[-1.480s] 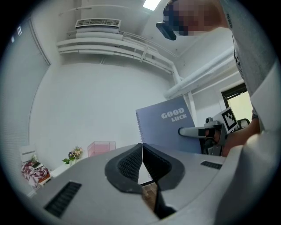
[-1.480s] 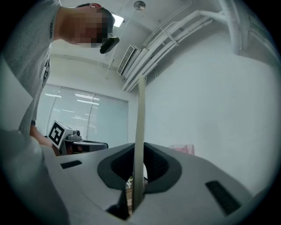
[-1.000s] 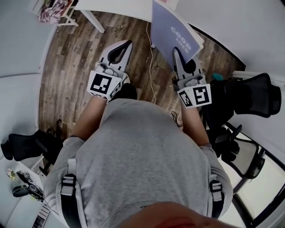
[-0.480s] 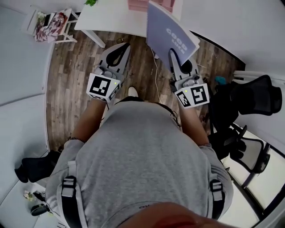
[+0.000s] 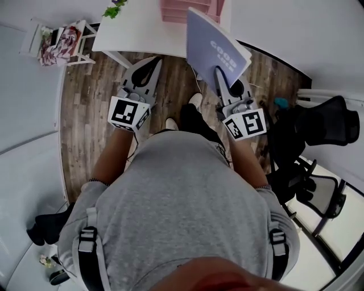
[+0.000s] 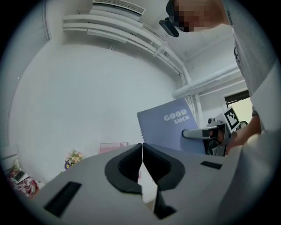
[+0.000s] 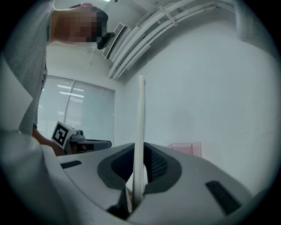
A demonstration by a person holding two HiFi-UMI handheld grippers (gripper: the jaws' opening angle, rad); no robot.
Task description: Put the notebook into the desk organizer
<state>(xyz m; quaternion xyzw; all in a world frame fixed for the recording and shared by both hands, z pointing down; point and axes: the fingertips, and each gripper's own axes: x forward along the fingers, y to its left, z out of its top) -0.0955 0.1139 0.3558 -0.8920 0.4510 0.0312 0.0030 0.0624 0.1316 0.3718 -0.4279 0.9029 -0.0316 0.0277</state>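
The person stands over a wooden floor [image 5: 85,108], facing a white desk [image 5: 136,31] at 12 o'clock. A pink desk organizer [image 5: 187,8] stands on the desk at its far edge, and a small plant [image 5: 114,9] sits at about 11 o'clock from it.

The right gripper [image 5: 219,73], at 1 o'clock from the person's body, is clamped on the lower edge of the notebook [image 5: 213,45]. In the right gripper view the notebook [image 7: 140,110] stands edge-on and upright between the two pads, which press on it from both sides. Its blue-grey cover with white lettering faces the left gripper, as the left gripper view shows [image 6: 169,129]. The notebook is in the air, tilted, with its top corner over the desk edge, just beside the organizer at the organizer's 5 o'clock and outside it.

The left gripper [image 5: 150,63], at 11 o'clock from the body, has its jaws together with nothing between them, the tips near the desk edge.

A black office chair [image 5: 321,122] stands at 3 o'clock.
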